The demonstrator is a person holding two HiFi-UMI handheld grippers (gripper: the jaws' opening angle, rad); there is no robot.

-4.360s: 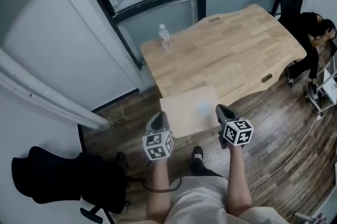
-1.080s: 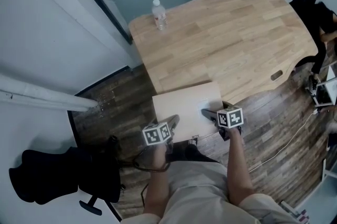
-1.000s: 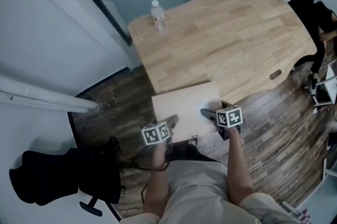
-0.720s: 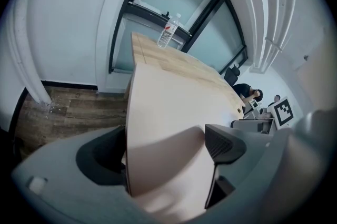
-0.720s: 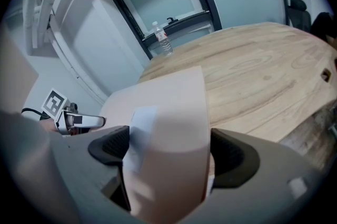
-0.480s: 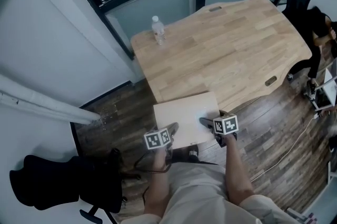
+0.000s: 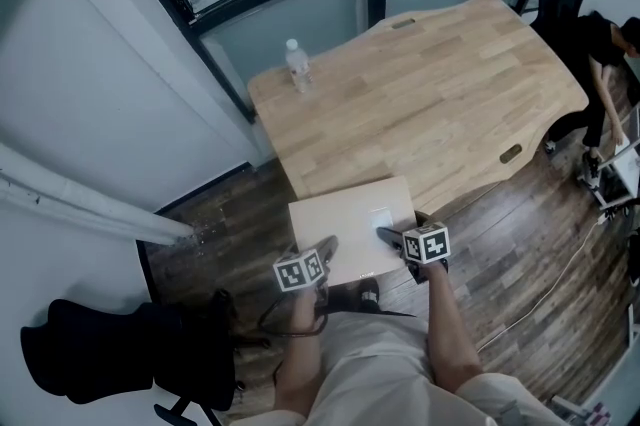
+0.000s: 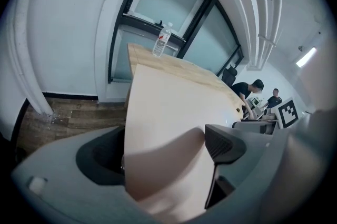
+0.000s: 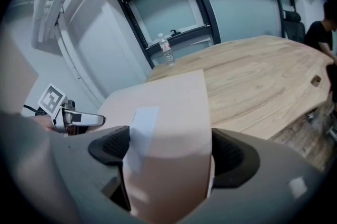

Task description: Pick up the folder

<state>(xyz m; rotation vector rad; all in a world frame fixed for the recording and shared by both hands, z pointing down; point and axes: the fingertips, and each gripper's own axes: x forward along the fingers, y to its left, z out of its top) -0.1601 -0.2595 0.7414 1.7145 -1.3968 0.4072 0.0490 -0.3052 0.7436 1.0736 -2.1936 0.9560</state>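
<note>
Both left gripper (image 7: 322, 250) and right gripper (image 7: 392, 236) have jaws clamped on the folder (image 7: 345, 219).

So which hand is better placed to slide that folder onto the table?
Probably right. Both clamp the folder, but the right gripper sits nearer the table; the left gripper hangs over floor.

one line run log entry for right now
left claw: shut on folder | right claw: shut on folder | folder: far edge over table, contact unclear | bottle: upright on table
</note>
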